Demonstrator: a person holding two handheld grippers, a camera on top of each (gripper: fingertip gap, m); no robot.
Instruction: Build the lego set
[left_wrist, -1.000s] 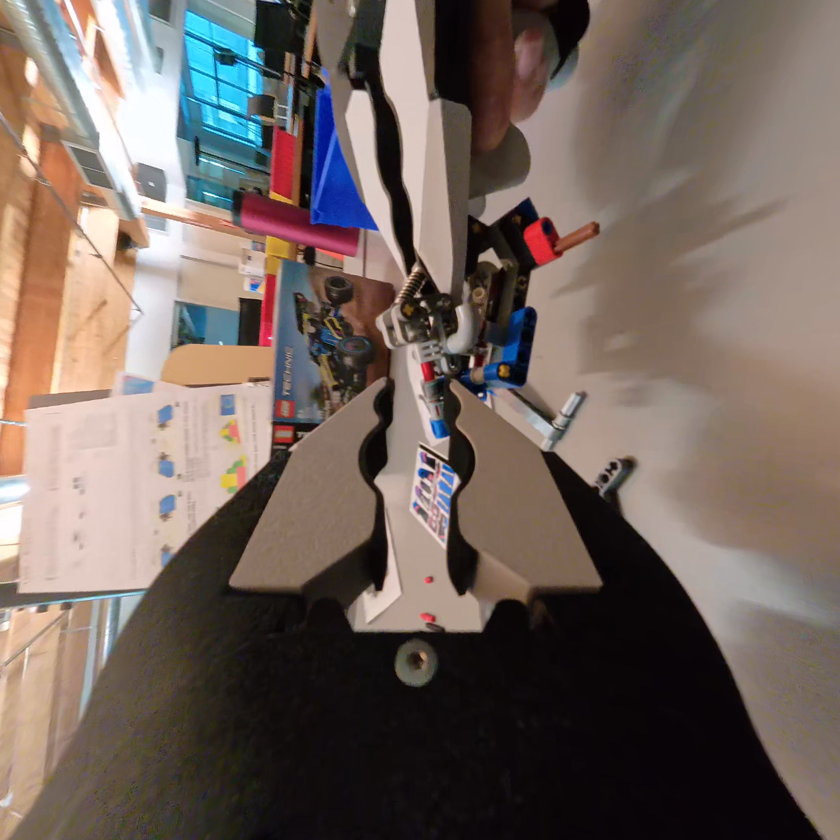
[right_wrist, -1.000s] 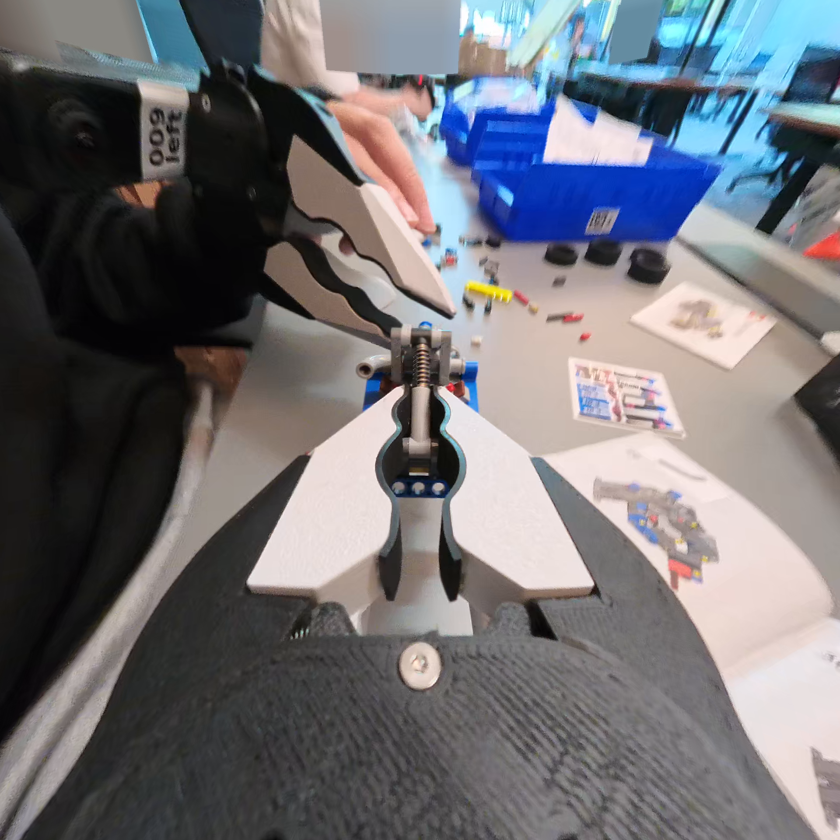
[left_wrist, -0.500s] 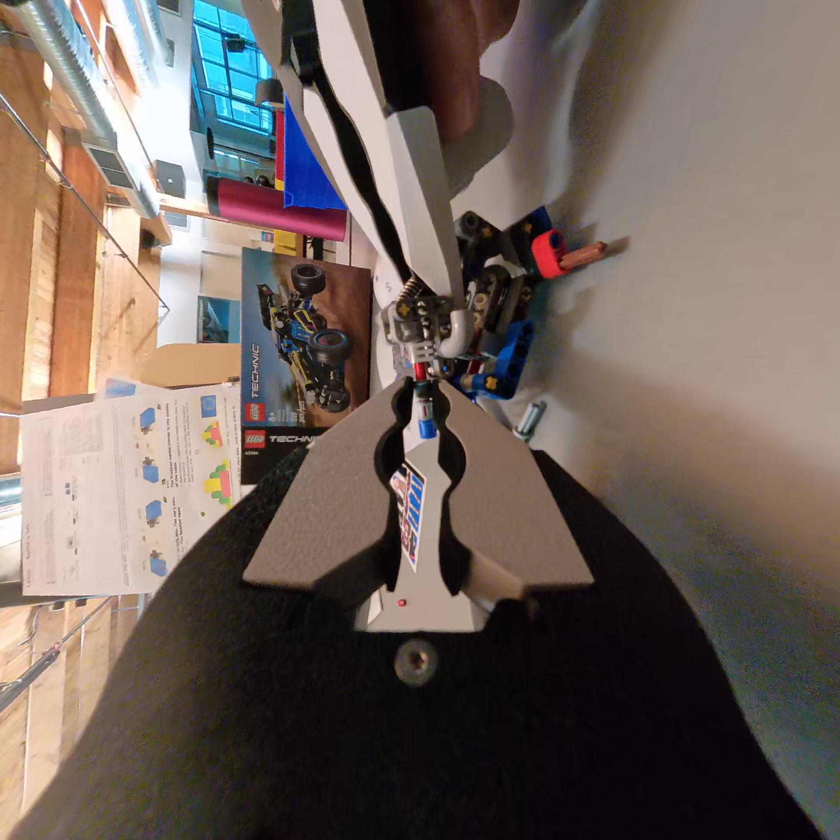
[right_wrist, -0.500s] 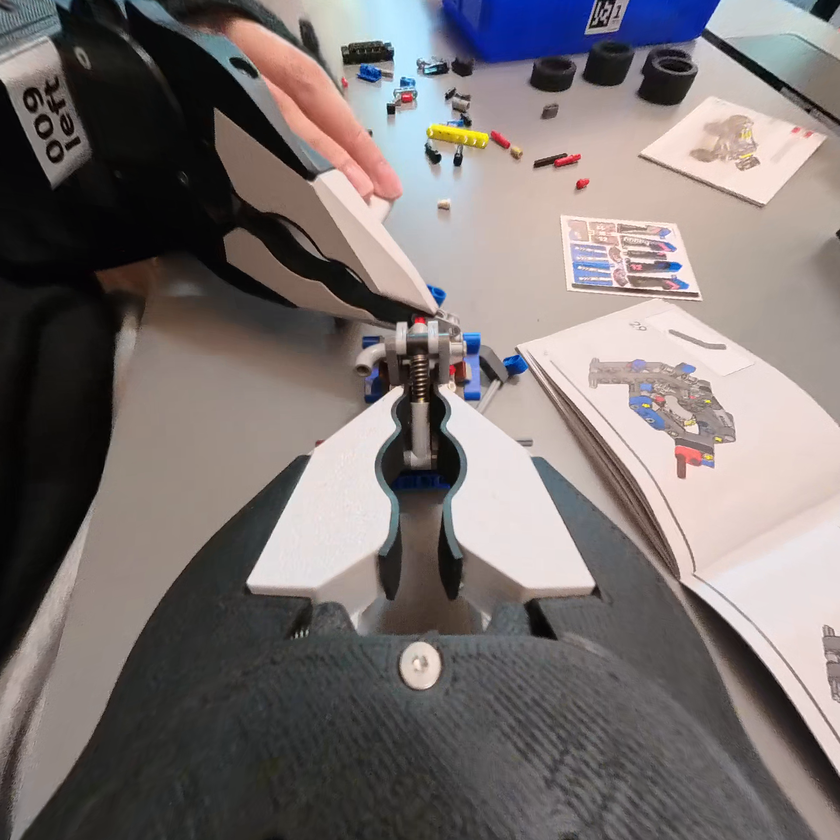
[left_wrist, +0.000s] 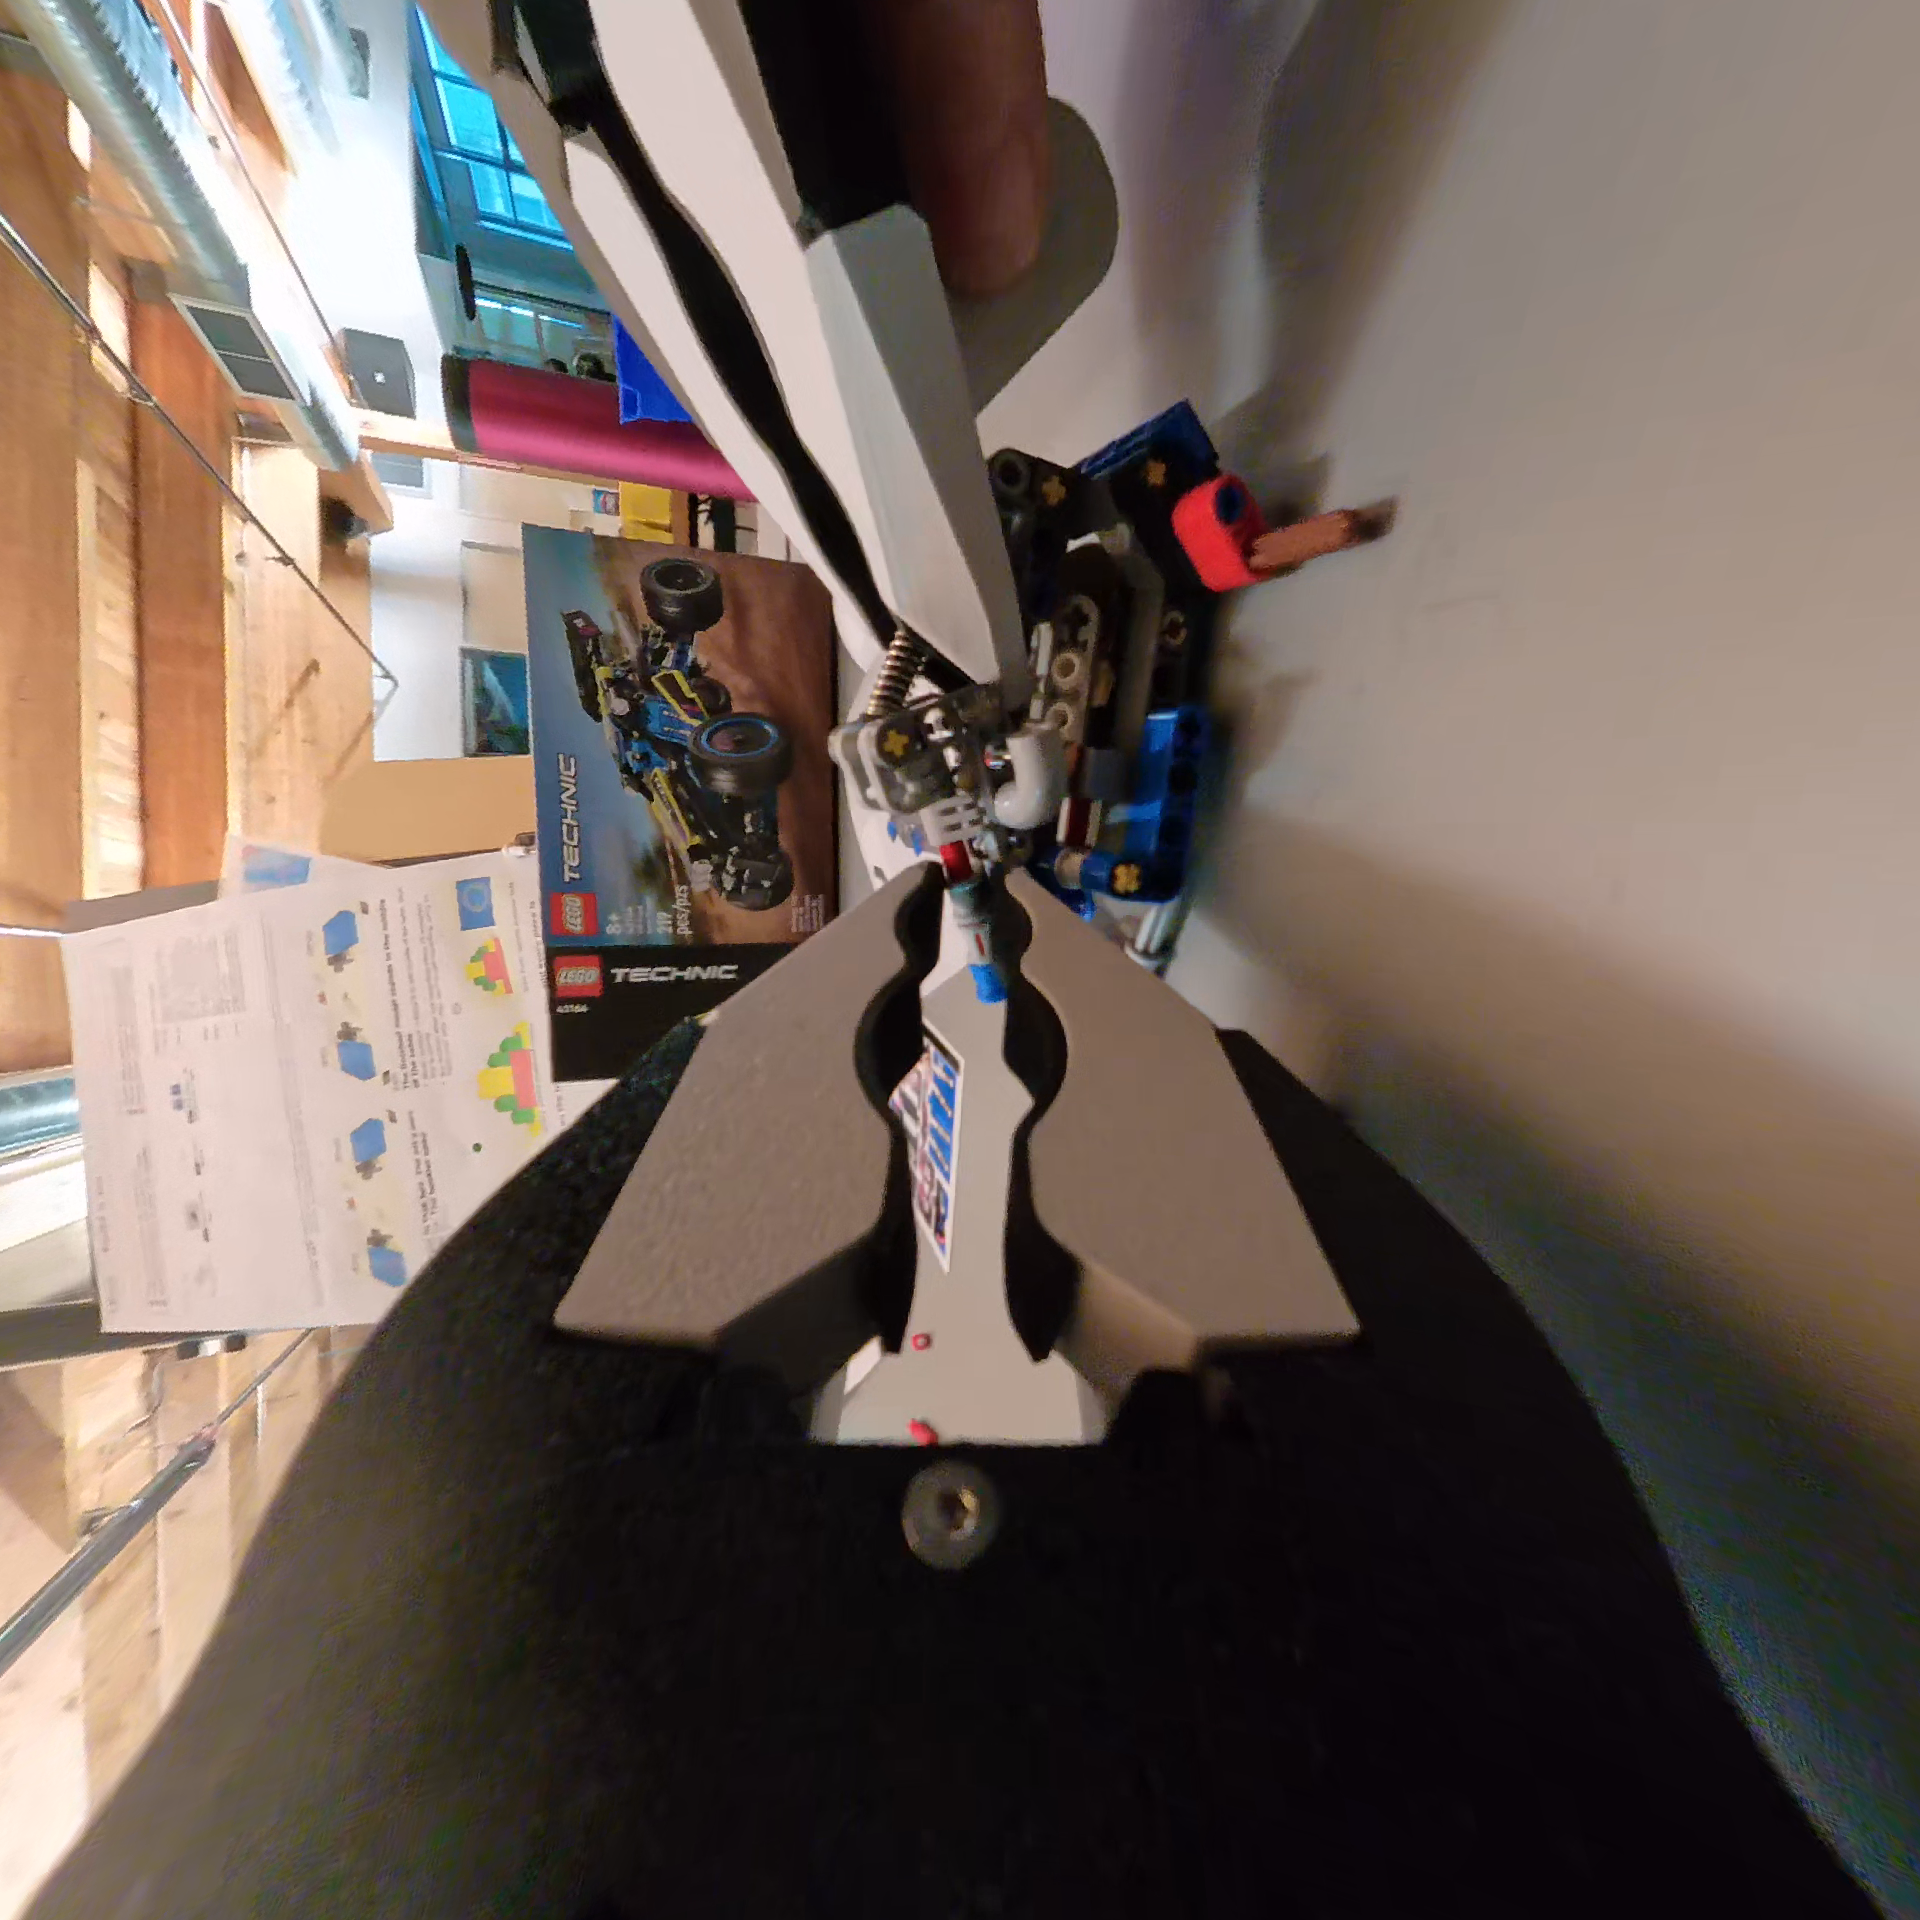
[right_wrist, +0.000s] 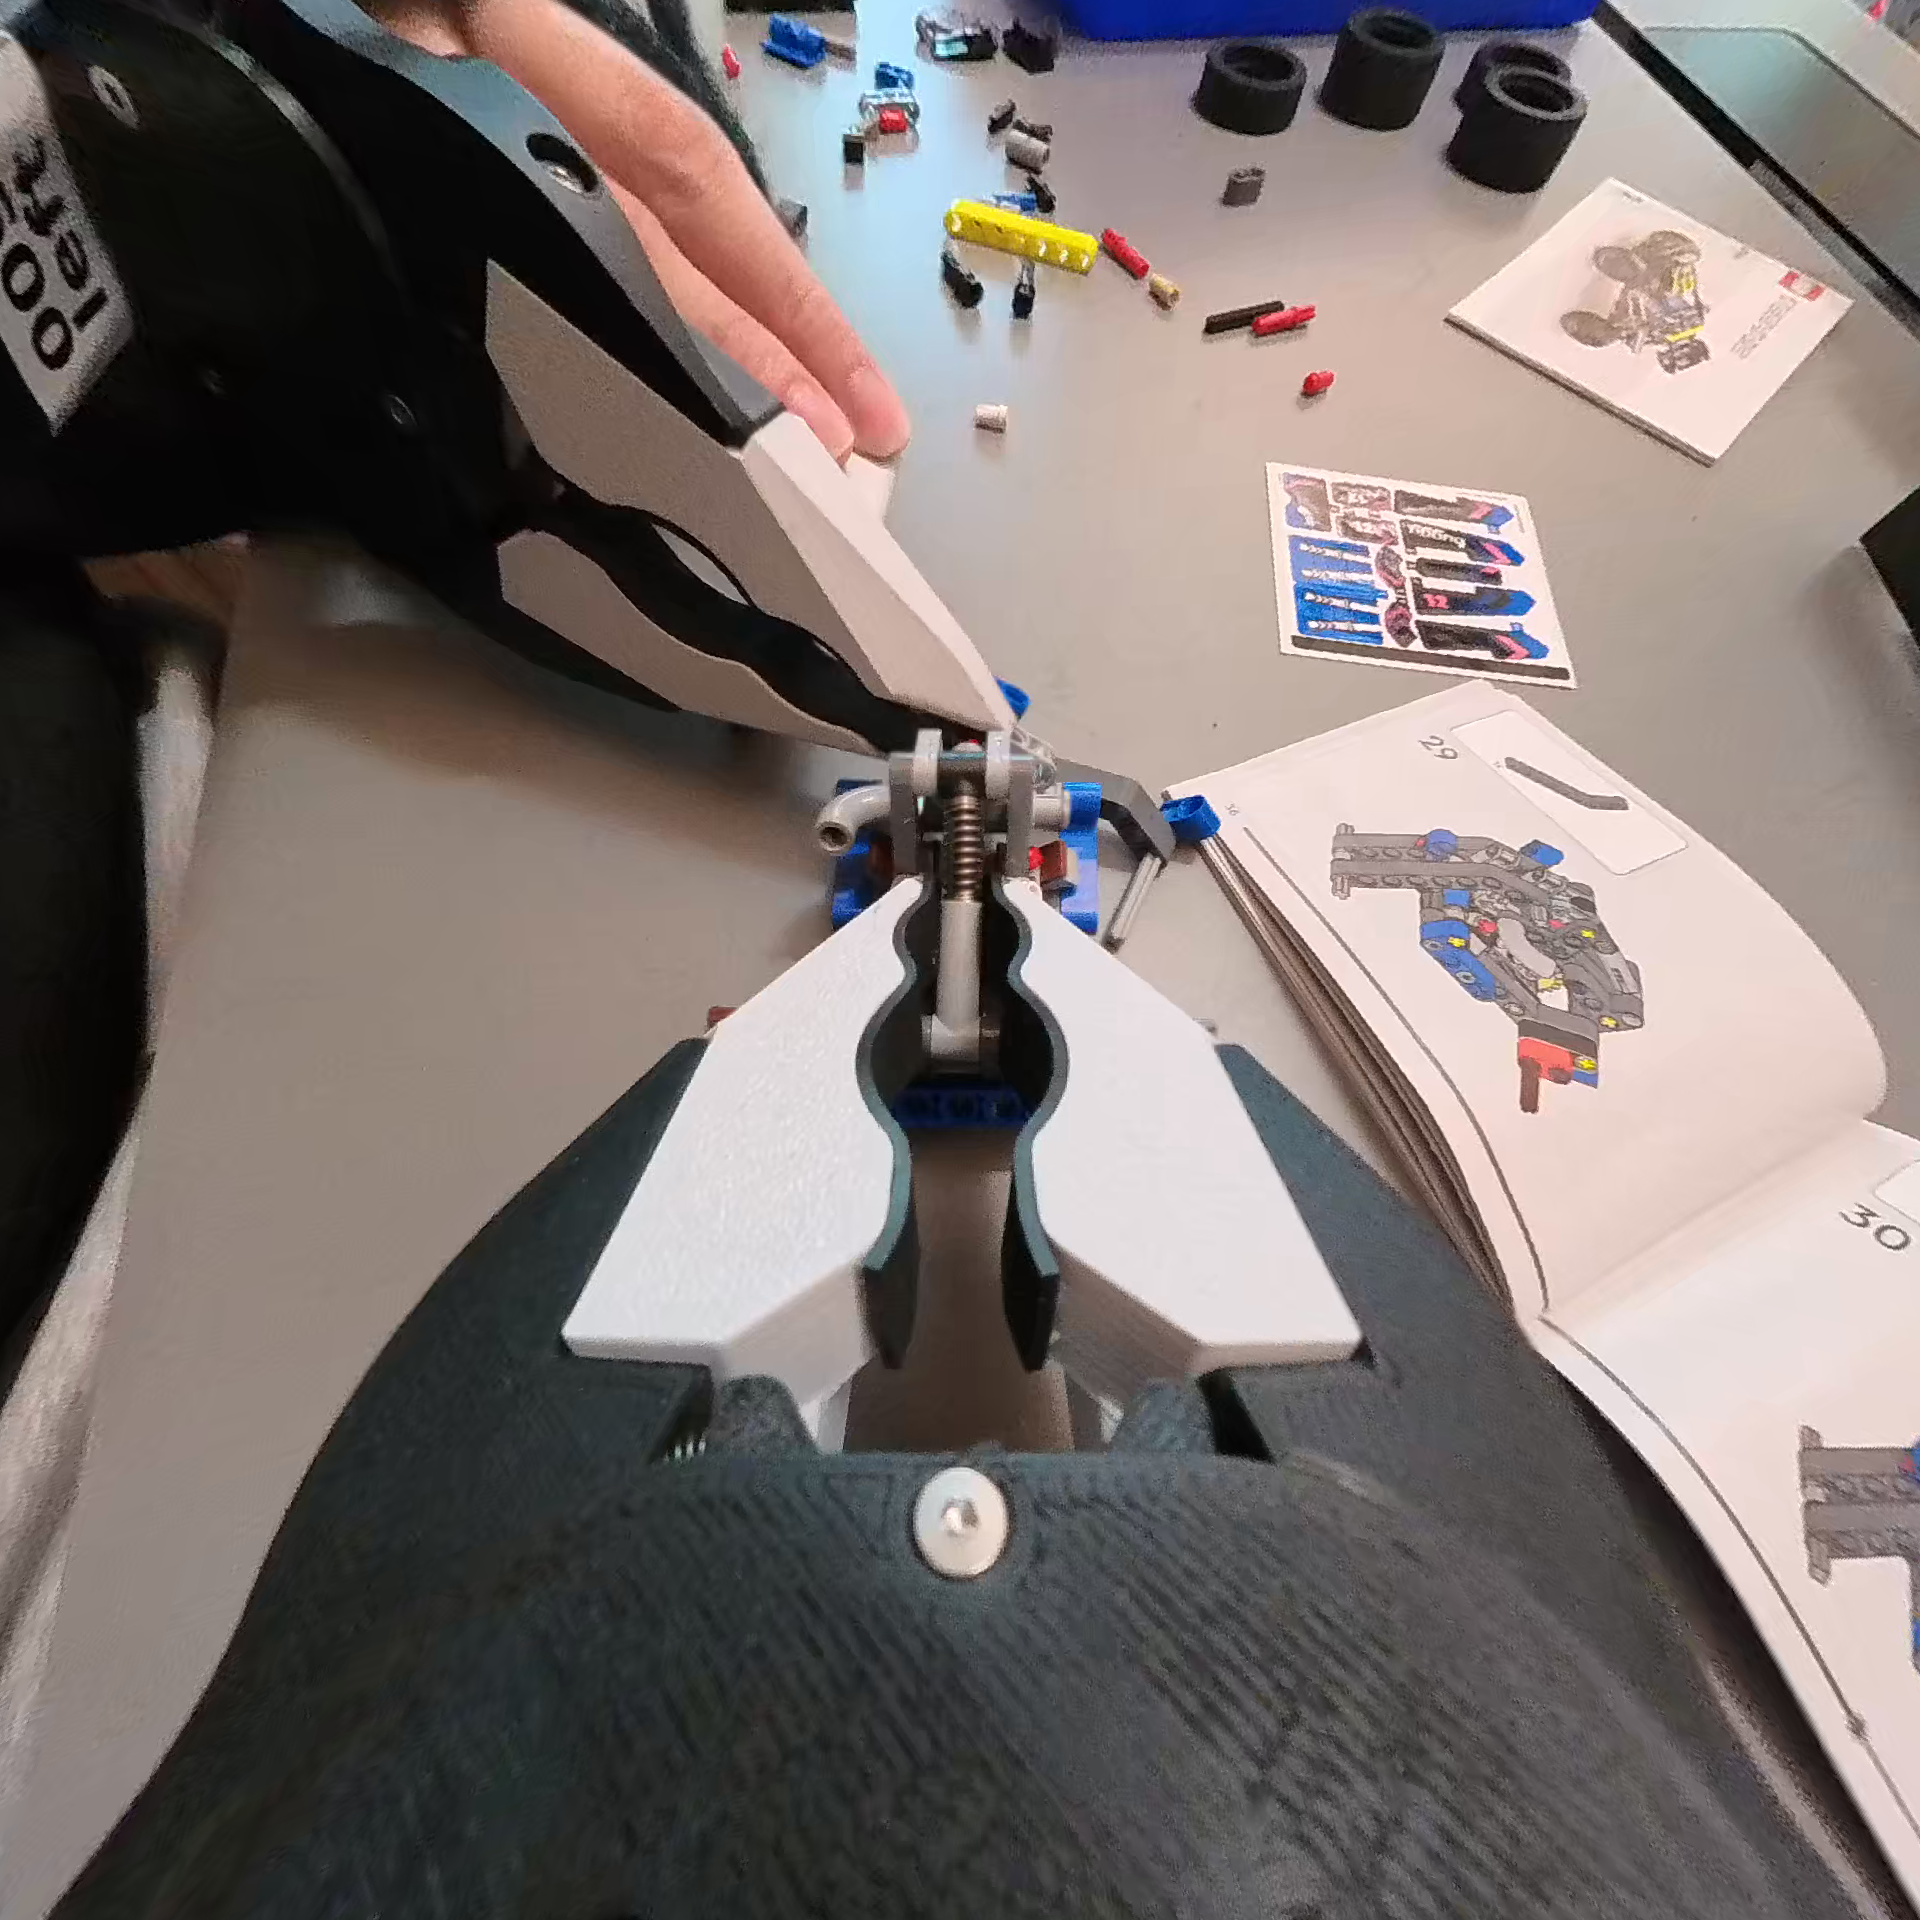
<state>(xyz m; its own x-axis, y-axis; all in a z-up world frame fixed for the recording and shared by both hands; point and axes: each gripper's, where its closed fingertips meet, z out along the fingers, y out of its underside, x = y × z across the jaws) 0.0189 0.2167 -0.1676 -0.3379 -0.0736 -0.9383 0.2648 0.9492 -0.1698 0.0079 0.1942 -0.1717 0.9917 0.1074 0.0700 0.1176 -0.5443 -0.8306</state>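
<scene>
Grey bench (right_wrist: 436, 935) carries the lego assembly (right_wrist: 966, 831), just left of the open manual (right_wrist: 1558, 1039). Your right hand-held gripper (right_wrist: 961, 883) clamps its shock absorber; your left hand-held gripper (left_wrist: 971, 894) pinches a small pin against it.

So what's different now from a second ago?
The lego build came down from above the table to sit beside the open instruction booklet. The left gripper moved in until its tips touch the build's top. The right gripper kept its fingers shut on the grey spring shock throughout.
</scene>
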